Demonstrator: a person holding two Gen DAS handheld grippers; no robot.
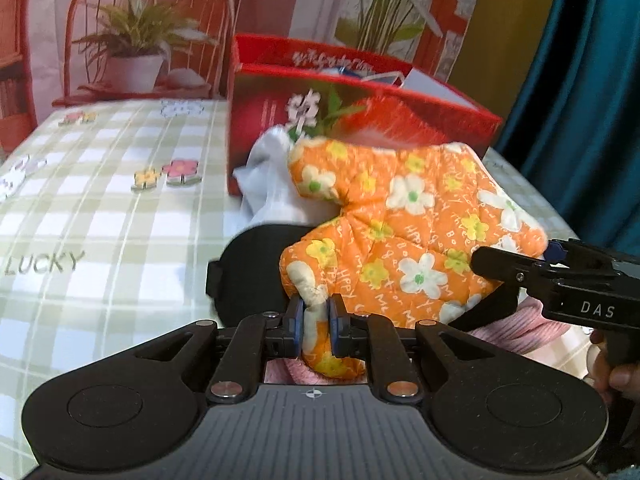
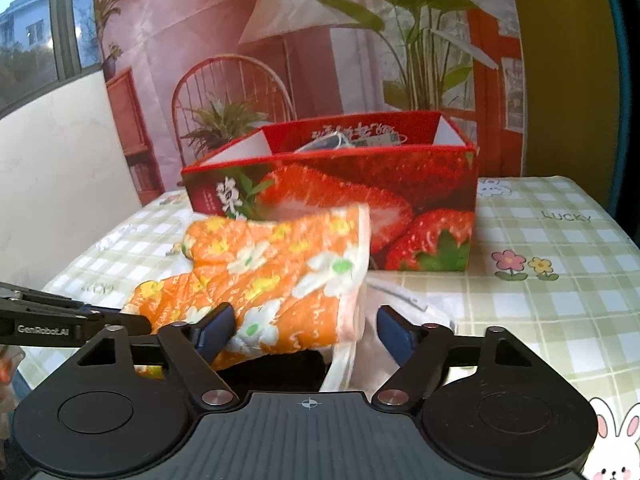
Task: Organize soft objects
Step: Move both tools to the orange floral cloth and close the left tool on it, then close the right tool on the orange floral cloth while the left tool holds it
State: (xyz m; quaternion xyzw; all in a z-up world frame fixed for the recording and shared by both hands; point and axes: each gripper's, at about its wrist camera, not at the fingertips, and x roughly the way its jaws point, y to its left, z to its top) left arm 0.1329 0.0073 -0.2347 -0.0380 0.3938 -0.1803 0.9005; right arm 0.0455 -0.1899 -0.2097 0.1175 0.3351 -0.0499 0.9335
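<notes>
The left gripper has its fingers pinched tight on a corner of the orange mitt, a puffy one with white and yellow flowers. The right gripper has its fingers spread wide, with the mitt's other end lying between them, so it holds nothing. The mitt hangs a little above the surface, over a black mask, a white cloth and something pink. Just behind this pile stands the red strawberry box, open on top, with a few things already inside. I think the step now is lifting the mitt to put it away, most likely in the box. Next, the right fingers may need to close on the far end so the floppy mitt does not sag. Then both grippers would carry it up over the box wall and let go.
</notes>
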